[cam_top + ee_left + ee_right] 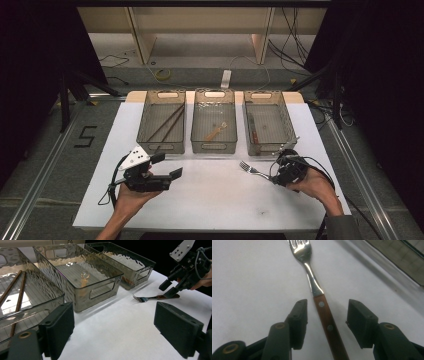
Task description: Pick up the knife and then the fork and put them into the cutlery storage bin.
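Wooden-handled fork (322, 305) lies flat between the part-open jaws of the right hand-held gripper (327, 312), untouched by either pad.

One sign can be read: a dark figure 5 (86, 136) marked on the grey floor (45, 165) (drawn in straight strokes, like tape). It lies well to the left of the left gripper (170, 166) and somewhat farther from the person, beyond the table's (210, 200) left edge. Nothing else carries readable text: no letters, brand or number can be made out on the bins (214, 121), the fork (254, 170) or either gripper.
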A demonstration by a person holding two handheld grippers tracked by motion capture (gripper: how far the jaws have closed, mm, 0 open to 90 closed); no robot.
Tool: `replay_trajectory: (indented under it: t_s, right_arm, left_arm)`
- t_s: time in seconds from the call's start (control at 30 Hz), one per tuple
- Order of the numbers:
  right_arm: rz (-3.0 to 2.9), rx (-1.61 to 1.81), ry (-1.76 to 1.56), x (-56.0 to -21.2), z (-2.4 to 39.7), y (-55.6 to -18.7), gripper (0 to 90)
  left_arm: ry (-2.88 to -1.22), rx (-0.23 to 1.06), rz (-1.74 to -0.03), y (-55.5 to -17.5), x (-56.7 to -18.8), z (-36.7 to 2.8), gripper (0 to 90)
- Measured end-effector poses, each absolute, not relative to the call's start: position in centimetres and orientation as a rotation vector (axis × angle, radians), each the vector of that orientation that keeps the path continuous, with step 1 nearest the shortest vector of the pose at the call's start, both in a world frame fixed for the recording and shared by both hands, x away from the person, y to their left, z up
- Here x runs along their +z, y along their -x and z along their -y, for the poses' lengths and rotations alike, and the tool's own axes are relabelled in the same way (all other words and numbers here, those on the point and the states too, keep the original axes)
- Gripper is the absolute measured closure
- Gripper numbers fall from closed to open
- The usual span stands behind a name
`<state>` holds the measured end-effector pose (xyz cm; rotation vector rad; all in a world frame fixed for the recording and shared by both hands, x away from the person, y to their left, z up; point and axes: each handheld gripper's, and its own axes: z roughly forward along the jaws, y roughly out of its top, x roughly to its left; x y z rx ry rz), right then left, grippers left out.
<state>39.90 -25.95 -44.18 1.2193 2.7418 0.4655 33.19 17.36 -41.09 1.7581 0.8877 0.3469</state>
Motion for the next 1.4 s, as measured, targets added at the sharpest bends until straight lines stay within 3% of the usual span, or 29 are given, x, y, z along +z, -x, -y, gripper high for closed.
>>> replay_trajectory:
  t_s: [0.53, 1.4]
  right_arm:
    - [-2.775, 0.368, -1.218, -45.1, 25.9, -40.1, 65.1]
    - [-2.828, 0.276, -1.106, -45.3, 24.9, -40.0, 76.5]
  left_arm:
    - [-1.766, 0.349, -0.886, -33.2, -41.1, -17.2, 16.0]
    - [-1.772, 0.357, -0.893, -33.3, -41.2, -17.2, 16.0]
